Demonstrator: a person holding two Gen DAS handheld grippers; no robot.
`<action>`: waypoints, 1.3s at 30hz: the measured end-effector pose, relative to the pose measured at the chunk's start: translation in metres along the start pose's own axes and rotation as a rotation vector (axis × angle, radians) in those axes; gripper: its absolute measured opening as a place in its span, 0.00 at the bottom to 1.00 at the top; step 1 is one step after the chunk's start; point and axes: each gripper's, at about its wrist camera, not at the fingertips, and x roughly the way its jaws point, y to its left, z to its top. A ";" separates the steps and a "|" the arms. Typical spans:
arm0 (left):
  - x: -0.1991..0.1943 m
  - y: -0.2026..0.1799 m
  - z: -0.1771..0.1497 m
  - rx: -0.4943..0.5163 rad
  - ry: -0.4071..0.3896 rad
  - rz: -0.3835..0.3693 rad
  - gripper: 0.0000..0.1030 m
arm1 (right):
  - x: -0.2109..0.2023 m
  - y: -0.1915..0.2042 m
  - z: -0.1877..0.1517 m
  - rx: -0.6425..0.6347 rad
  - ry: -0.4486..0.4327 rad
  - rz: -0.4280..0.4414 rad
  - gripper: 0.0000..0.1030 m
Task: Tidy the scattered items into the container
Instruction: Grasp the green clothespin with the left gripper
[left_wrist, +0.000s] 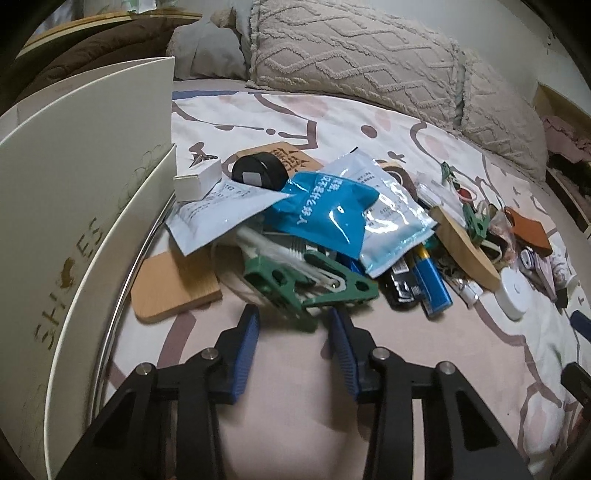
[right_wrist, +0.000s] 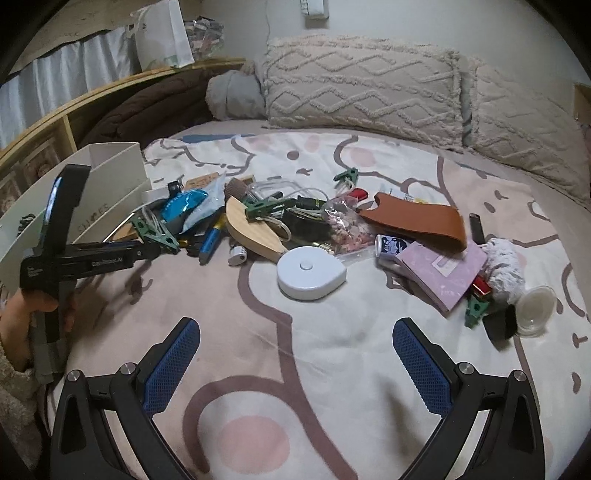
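A pile of small items lies on the bed. In the left wrist view my left gripper (left_wrist: 293, 319) is open, its blue pads just short of a green clothes peg (left_wrist: 306, 284) at the near edge of the pile, not touching it. Behind lie a blue packet (left_wrist: 325, 214), a wooden board (left_wrist: 173, 288) and a blue battery (left_wrist: 434, 284). The white shoe box (left_wrist: 74, 221) stands at the left. My right gripper (right_wrist: 295, 332) is open and empty, short of a white round tape measure (right_wrist: 310, 275). The left gripper (right_wrist: 147, 251) shows there at the peg (right_wrist: 157, 232).
A brown leather case (right_wrist: 417, 219), a pink notebook (right_wrist: 443, 273), a wooden paddle (right_wrist: 251, 229), a small clear cup (right_wrist: 535, 304) and more green pegs lie scattered at the right. Knitted pillows (right_wrist: 362, 88) line the back of the bed. A wooden shelf (right_wrist: 55, 122) stands at the left.
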 end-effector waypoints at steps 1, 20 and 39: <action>0.001 0.001 0.001 -0.004 -0.002 -0.003 0.36 | 0.003 -0.002 0.001 0.009 0.003 0.005 1.00; -0.016 -0.007 0.005 0.015 -0.066 -0.040 0.10 | 0.062 -0.011 0.023 0.014 0.085 -0.077 1.00; -0.070 -0.027 0.005 0.050 -0.163 -0.143 0.10 | 0.065 -0.019 0.020 0.054 0.032 0.037 0.58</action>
